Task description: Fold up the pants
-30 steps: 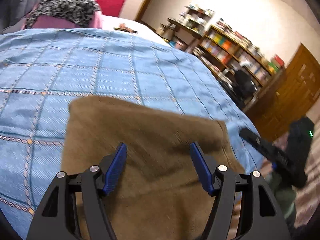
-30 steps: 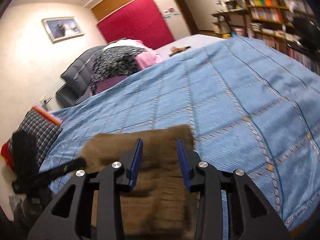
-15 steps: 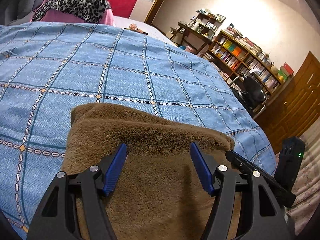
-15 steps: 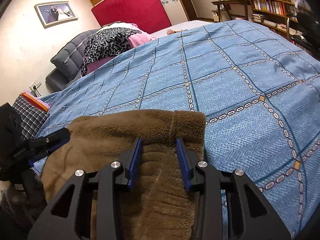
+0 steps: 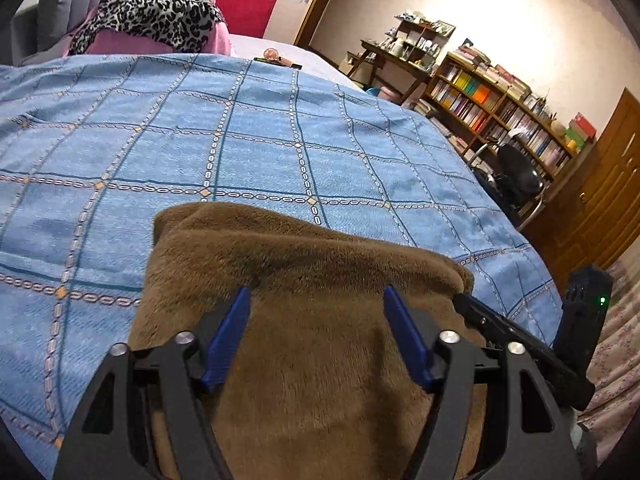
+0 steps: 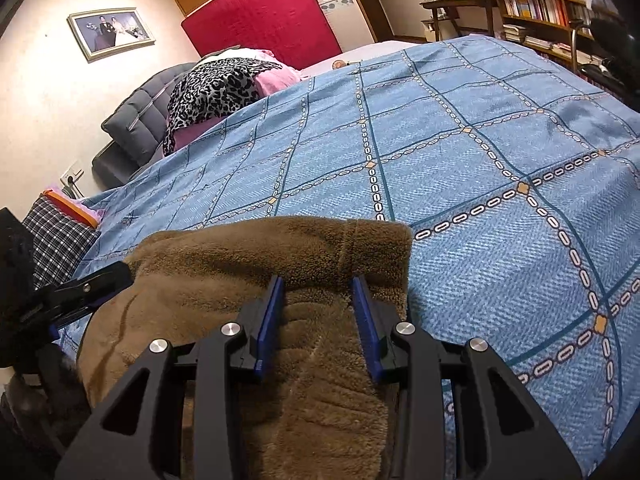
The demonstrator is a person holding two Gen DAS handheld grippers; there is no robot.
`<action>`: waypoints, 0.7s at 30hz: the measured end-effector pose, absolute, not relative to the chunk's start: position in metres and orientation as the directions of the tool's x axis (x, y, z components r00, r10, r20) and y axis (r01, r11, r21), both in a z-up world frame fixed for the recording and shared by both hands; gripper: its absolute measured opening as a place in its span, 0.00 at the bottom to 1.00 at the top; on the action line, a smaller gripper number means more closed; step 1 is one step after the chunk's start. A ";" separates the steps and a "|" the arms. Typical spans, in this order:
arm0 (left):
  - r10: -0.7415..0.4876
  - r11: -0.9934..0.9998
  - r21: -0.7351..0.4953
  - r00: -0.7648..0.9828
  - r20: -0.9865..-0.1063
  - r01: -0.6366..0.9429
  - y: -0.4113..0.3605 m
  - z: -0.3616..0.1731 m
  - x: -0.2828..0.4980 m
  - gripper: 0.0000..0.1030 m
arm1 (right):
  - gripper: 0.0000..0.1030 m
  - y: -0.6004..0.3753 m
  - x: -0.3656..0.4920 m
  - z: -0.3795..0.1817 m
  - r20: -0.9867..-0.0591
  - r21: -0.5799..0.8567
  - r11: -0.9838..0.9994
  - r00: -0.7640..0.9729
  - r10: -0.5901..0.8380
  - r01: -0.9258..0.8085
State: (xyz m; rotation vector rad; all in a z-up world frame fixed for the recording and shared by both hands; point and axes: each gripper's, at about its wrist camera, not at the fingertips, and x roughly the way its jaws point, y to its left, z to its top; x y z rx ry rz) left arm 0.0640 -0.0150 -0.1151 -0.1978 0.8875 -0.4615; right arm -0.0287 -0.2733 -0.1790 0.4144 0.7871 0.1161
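Blue bedspread (image 5: 280,152) carries folded brown pants (image 5: 312,280) (left tongs (image 5: 316,312) opening).

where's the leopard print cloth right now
The leopard print cloth lies at the far head end of the bed, draped over pink bedding against the grey headboard, upper left in both wrist views, beyond the blue bedspread.

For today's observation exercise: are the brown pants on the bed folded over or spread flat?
Folded over. The brown pants show a rounded doubled edge at the far end, one layer lying on another, atop the blue bedspread.

Pants (image 5: 320,360) cut off below.
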 end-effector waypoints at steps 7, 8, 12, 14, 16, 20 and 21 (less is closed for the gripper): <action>-0.363 0.928 -0.225 0.577 -0.732 0.298 -0.012 -0.105 0.040 0.73 | 0.37 -0.263 -0.046 -0.159 -0.664 0.326 0.944 0.724 0.189 0.053; -0.355 0.930 -0.216 0.579 -0.734 0.297 -0.010 -0.105 0.039 0.73 | 0.38 -0.263 -0.049 -0.157 -0.664 0.319 0.946 0.725 0.183 0.053; -0.339 0.936 -0.207 0.577 -0.743 0.283 -0.001 -0.104 0.036 0.74 | 0.45 -0.263 -0.061 -0.151 -0.662 0.298 0.953 0.731 0.164 0.055; -0.328 0.941 -0.203 0.577 -0.748 0.271 0.005 -0.106 0.035 0.78 | 0.51 -0.264 -0.066 -0.150 -0.665 0.286 0.956 0.733 0.148 0.067; -0.314 0.946 -0.201 0.579 -0.753 0.253 0.012 -0.107 0.035 0.78 | 0.54 -0.265 -0.069 -0.151 -0.671 0.277 0.958 0.728 0.136 0.077; -0.291 0.956 -0.206 0.561 -0.775 0.211 0.023 -0.113 0.036 0.78 | 0.60 -0.274 -0.072 -0.160 -0.686 0.323 0.941 0.710 0.161 0.099; -0.288 0.957 -0.211 0.553 -0.782 0.201 0.026 -0.116 0.037 0.78 | 0.61 -0.276 -0.072 -0.162 -0.685 0.337 0.936 0.708 0.170 0.101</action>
